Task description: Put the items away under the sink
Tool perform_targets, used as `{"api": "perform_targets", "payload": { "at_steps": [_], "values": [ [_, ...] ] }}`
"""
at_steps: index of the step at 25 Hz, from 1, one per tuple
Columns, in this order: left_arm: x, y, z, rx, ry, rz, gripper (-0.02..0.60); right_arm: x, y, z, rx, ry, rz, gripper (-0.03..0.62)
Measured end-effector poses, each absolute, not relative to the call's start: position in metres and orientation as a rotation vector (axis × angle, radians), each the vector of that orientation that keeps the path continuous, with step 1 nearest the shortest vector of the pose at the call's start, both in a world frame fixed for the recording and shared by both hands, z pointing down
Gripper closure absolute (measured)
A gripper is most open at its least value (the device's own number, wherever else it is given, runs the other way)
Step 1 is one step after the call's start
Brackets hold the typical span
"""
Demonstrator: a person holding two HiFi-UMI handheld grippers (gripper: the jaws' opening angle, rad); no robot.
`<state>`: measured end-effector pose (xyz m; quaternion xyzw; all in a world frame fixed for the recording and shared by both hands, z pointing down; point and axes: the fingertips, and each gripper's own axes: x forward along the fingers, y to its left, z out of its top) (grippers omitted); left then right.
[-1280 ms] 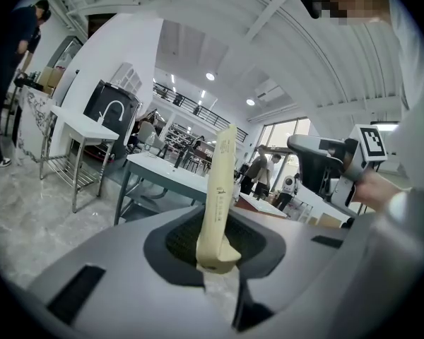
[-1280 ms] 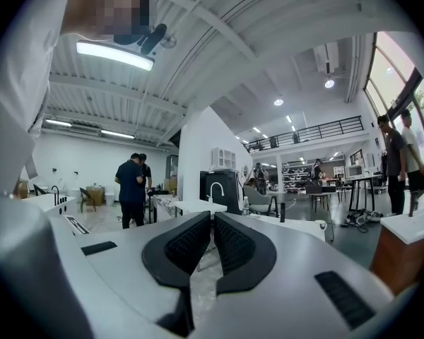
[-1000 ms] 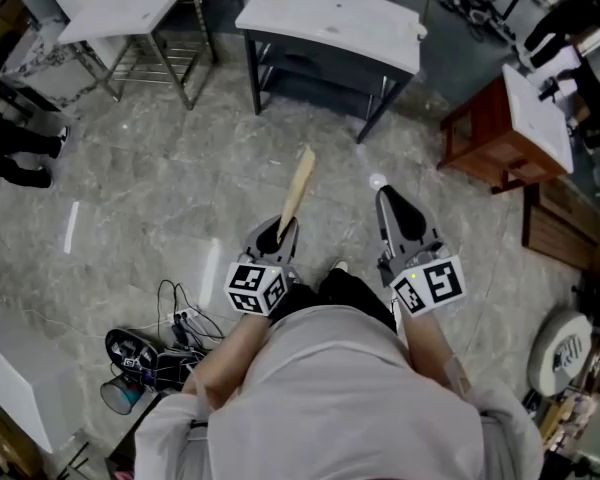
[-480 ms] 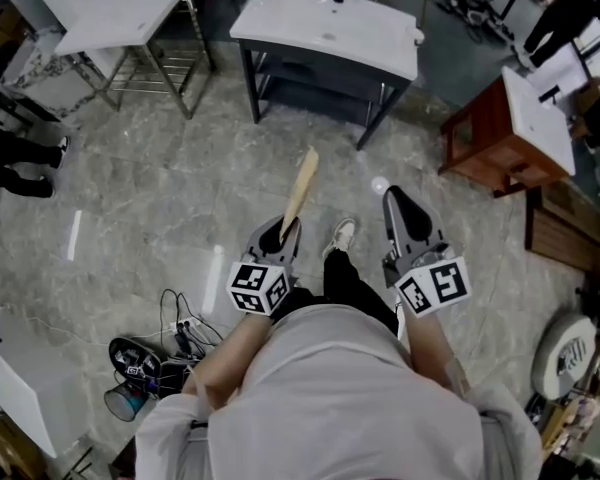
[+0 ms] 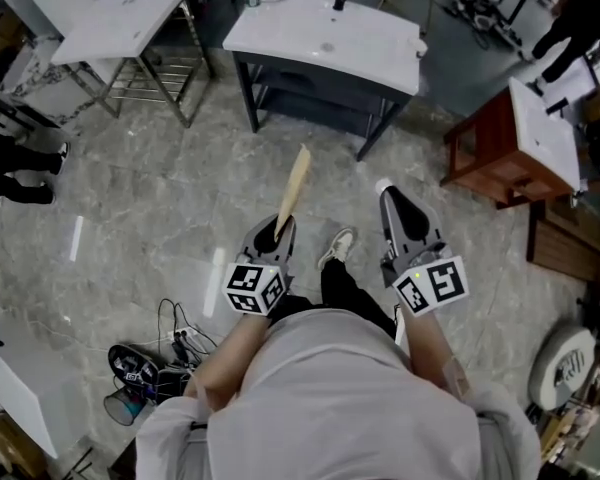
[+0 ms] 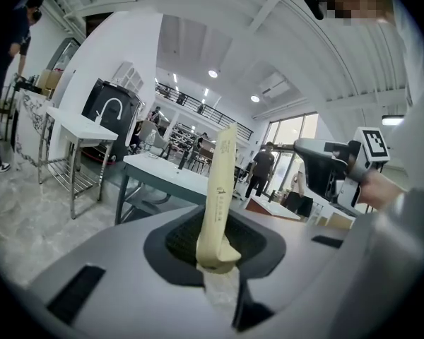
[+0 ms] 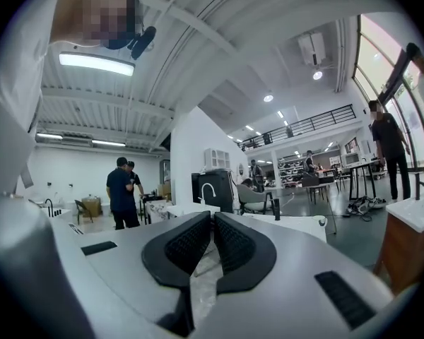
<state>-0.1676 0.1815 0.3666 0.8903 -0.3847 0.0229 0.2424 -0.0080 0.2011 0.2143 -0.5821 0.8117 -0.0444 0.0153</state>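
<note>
Spatula (image 5: 294,190) stands clamped by its end in the left claw (image 5: 283,226); right claw (image 5: 388,194) is closed, empty.

- The pale tool (image 5: 294,190) was a long, flat, cream-tan strip, slim along its length. Small dark print ran down its shaft, and its lower end was thicker and curled.
- Its curled end sat clamped between the jaws of the left gripper (image 5: 277,230). The rest stuck out ahead of the jaws, tilted up and away from the person, clear of the floor.
- The sink (image 5: 320,38) was a white rectangular top with a shallow basin and a dark tap at its back edge, on a dark-legged frame.
- A dark shelf (image 5: 305,86) ran between the legs beneath the top.
- The tool's free tip pointed towards the sink, well apart from it.
</note>
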Motion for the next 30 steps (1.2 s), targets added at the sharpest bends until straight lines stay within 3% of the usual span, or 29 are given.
{"api": "perform_targets", "payload": {
  "at_steps": [7, 30],
  "values": [
    [-0.146, 0.116, 0.368, 2.396, -1.154, 0.054, 0.520, 0.034, 0.152, 0.228, -1.805, 2.555, -0.162, 0.553],
    [0.033, -0.053, 0.350, 2.404, -1.200, 0.120, 0.520, 0.197, -0.004, 0.260, -1.674, 2.510, -0.335, 0.553]
  ]
}}
